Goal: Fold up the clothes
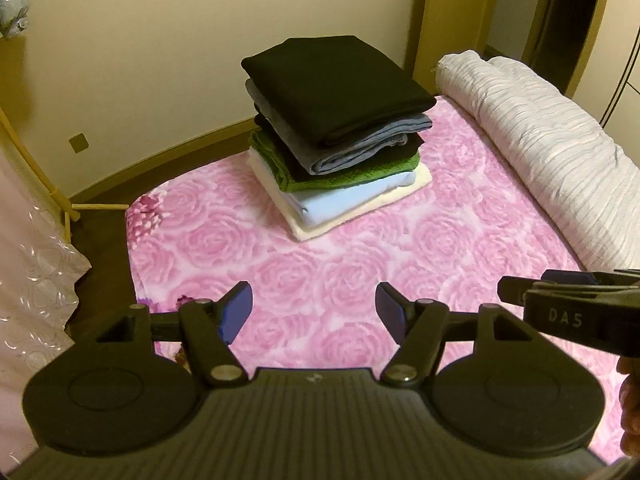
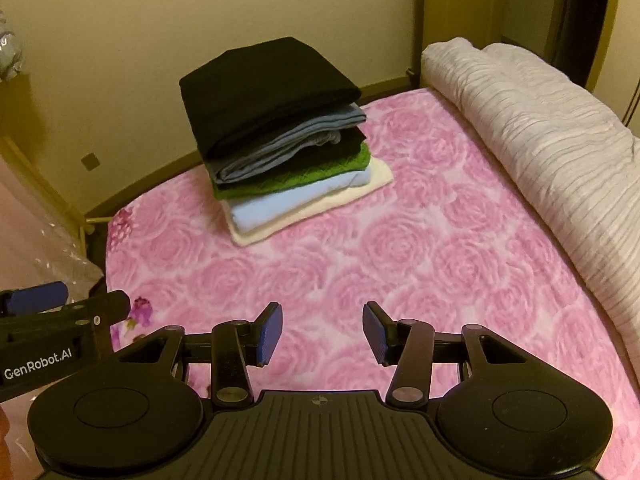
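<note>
A stack of folded clothes (image 1: 340, 136) (image 2: 280, 152) sits at the far end of the pink rose-patterned bed (image 1: 360, 272) (image 2: 400, 264): black on top, then grey, black, green, light blue and cream. My left gripper (image 1: 314, 312) hovers over the bare bedspread well short of the stack, jaws open and empty. My right gripper (image 2: 322, 334) hangs beside it, also open with nothing between its blue pads. Each gripper shows at the edge of the other's view: the right gripper (image 1: 560, 292) and the left gripper (image 2: 60, 304).
A rolled white striped quilt (image 1: 552, 152) (image 2: 540, 152) lies along the bed's right side. A cream wall and brown skirting stand behind the stack. A wooden rack (image 1: 60, 196) and pale plastic-covered fabric (image 1: 32, 280) stand off the bed's left edge.
</note>
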Demonstrator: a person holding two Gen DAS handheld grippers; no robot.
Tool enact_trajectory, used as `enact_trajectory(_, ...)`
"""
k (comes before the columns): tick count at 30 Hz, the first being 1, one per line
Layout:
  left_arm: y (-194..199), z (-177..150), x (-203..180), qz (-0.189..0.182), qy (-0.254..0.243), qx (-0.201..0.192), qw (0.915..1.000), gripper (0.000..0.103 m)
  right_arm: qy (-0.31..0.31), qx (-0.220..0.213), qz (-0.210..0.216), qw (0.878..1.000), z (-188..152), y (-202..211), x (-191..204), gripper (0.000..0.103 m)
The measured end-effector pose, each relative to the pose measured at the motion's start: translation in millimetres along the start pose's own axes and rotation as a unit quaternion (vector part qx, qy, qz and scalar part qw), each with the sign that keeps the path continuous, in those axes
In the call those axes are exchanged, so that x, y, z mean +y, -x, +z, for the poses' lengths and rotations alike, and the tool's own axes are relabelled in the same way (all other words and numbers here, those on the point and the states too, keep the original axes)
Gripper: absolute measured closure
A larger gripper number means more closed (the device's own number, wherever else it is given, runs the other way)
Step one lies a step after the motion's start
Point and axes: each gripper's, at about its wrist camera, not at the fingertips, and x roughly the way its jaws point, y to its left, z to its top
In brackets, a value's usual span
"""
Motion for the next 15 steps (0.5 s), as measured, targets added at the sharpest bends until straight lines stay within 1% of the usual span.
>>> enact_trajectory(7,-20,8,-6,0.005,0.002,0.008,1.0,0.038,-0.004,0.013,0.005,1.0,5,-19,-15,0.054)
enact_trajectory(15,-42,19,-9,0.007,0.005,0.015,0.9999,0.038,-0.008,0.024,0.007,1.0,16,-41,-21,0.054)
